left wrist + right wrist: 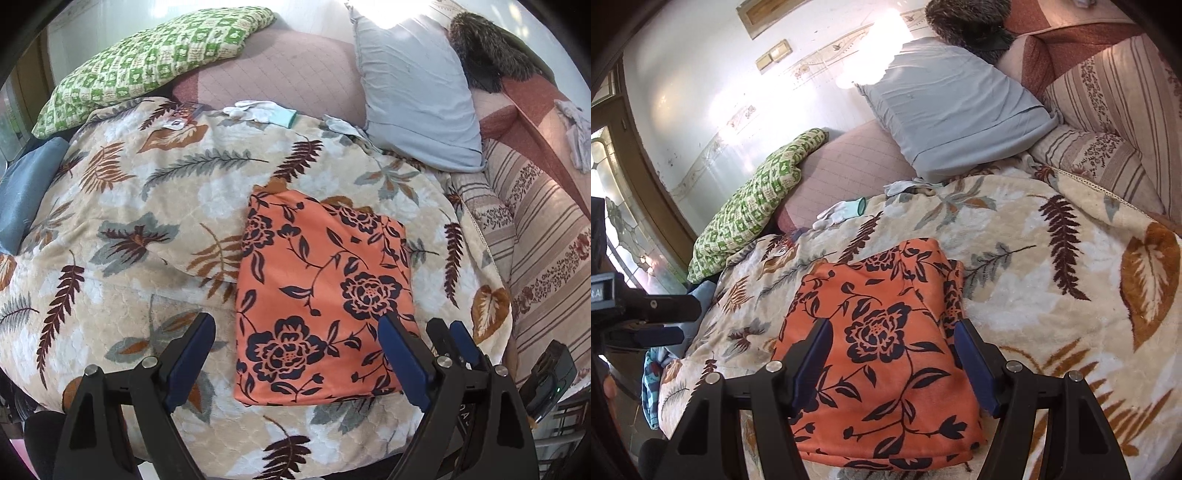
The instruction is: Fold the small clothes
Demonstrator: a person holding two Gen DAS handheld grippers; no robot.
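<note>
An orange cloth with dark flowers (317, 295) lies folded into a rectangle on the leaf-patterned blanket (147, 206). It also shows in the right wrist view (882, 354). My left gripper (295, 362) is open and empty, its jaws wide apart above the cloth's near left part. My right gripper (892, 362) is open and empty, hovering over the cloth's near half. In the left wrist view the right gripper's fingers (461, 343) show at the cloth's right edge.
A green checked pillow (147, 62) and a grey-blue pillow (413, 92) lie at the back. White gloves (258, 110) rest on the blanket's far edge. A striped sofa cover (546, 236) is at the right. A blue cushion (22, 195) is at the left.
</note>
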